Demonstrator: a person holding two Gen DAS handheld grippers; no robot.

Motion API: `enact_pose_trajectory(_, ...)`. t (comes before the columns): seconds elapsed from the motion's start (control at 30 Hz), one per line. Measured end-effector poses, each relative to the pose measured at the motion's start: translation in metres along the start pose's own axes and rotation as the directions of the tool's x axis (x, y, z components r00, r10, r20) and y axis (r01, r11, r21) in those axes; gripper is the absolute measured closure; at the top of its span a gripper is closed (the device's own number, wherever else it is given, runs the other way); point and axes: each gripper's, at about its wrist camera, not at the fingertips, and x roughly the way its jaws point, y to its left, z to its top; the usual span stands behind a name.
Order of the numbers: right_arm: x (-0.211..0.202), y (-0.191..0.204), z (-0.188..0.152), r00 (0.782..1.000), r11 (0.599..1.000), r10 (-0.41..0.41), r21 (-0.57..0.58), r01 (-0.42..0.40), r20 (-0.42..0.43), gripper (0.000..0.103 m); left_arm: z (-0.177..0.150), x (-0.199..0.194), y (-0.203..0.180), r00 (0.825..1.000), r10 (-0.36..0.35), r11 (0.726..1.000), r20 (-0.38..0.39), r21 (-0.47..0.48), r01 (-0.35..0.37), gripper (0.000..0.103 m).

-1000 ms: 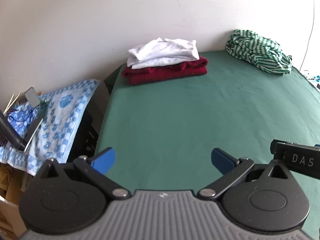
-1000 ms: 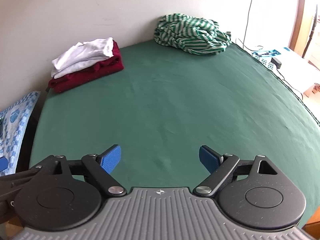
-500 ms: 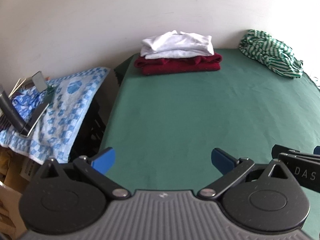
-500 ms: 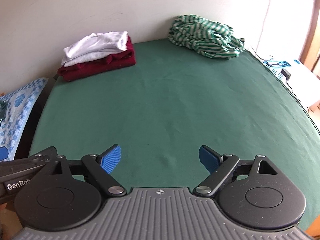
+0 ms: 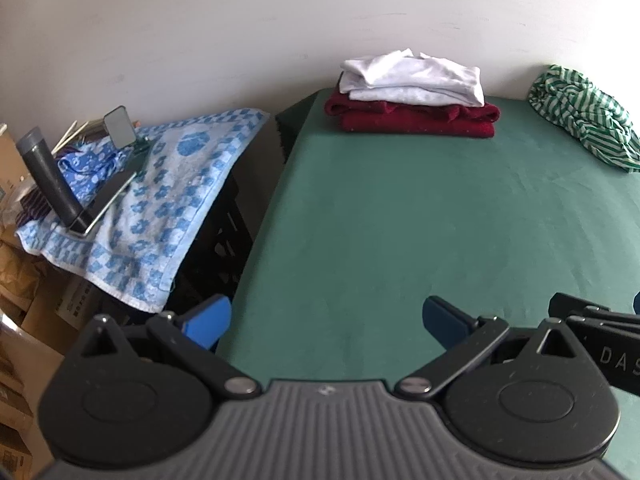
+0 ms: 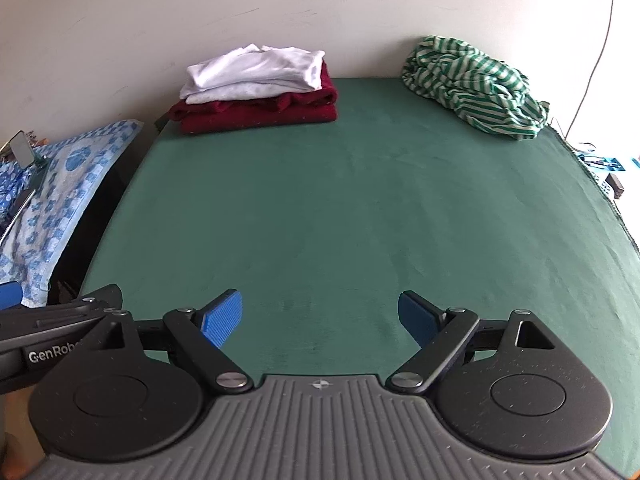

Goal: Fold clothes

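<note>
**Both hand-held grippers empty, clothes at far edge of bench**

Striped green-and-white garment (image 6: pixel 476 92) lies crumpled at the far right corner of the green-covered bench (image 6: pixel 340 208), against the wall. Well apart from both grippers, ahead and to the right of each. Unfolded.

Folded stack at the far left side of the bench: white garment (image 6: pixel 256 70) on top of a dark red one (image 6: pixel 260 114), edges roughly squared. Also well apart from the grippers.

Right hand-held gripper (image 6: pixel 320 316): released, blue pads spread wide, nothing between them. Sits over the near edge of the bench, green cloth visible in the gap. Can't tell from this angle whether the fingertips touch the cloth or sit just above it.

Left hand-held gripper (image 5: pixel 326 318): also released, pads wide apart, holding nothing. Straddles the bench's near left corner, with its left pad (image 5: pixel 210 320) past the edge and over the dark gap beside the bench. The two grippers are side by side; each shows at the edge of the other's view.

Left of the bench: blue-and-white checked towel (image 5: pixel 160 204) draped over a dark unit, with a phone (image 5: pixel 106 202) and a dark cylinder (image 5: pixel 50 180) on it.
</note>
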Motion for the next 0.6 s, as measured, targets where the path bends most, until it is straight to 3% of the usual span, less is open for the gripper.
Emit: enact_pose_trajectory(0.6,0.003,0.016,0.001,1.000,0.999,0.004,-0.044,-0.003,0.012,0.015,-0.004,0.012,0.015,0.999,-0.043,0.998,-0.020,-0.042,0.043,0.001)
